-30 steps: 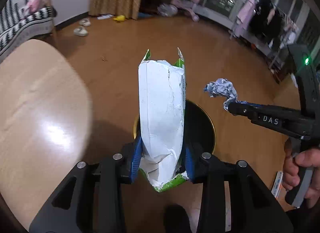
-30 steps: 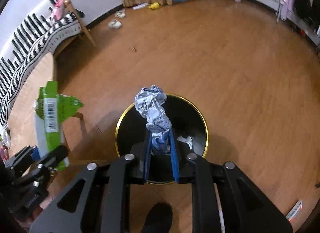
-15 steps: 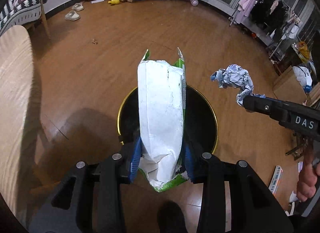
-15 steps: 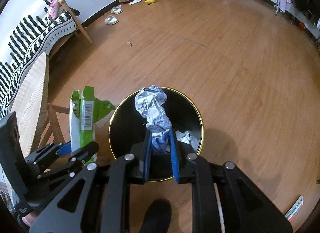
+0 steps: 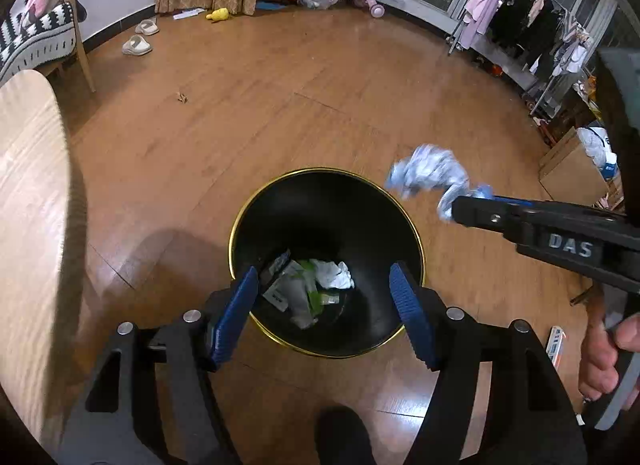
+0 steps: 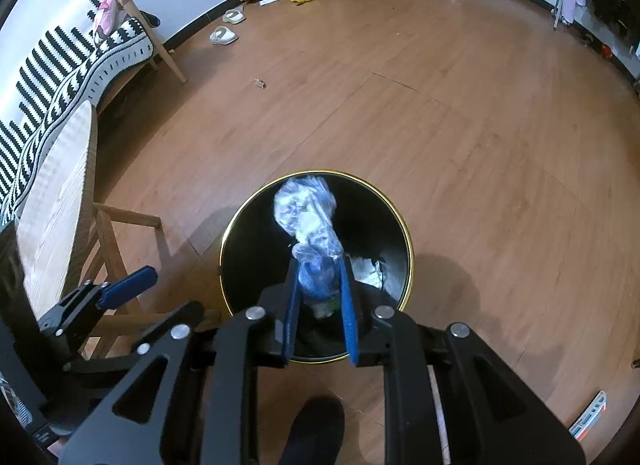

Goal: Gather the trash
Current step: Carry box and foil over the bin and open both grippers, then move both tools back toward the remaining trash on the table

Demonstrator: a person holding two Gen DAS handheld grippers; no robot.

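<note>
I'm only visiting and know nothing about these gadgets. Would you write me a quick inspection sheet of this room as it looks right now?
Surface: brown wooden plank floor.
Job's things: round black gold-rimmed bin holds the green-and-white torn packet and a white tissue wad; crumpled silvery-blue wrapper hangs above the bin.
Clutter: white slippers, yellow toy, flat carton.
Tongs: left tongs open, empty, just widened; right tongs just easing wider, wrapper between the pads.
Cables: nothing seen.
Surroundings: round pale wooden table, striped sofa, clothes rack.
</note>
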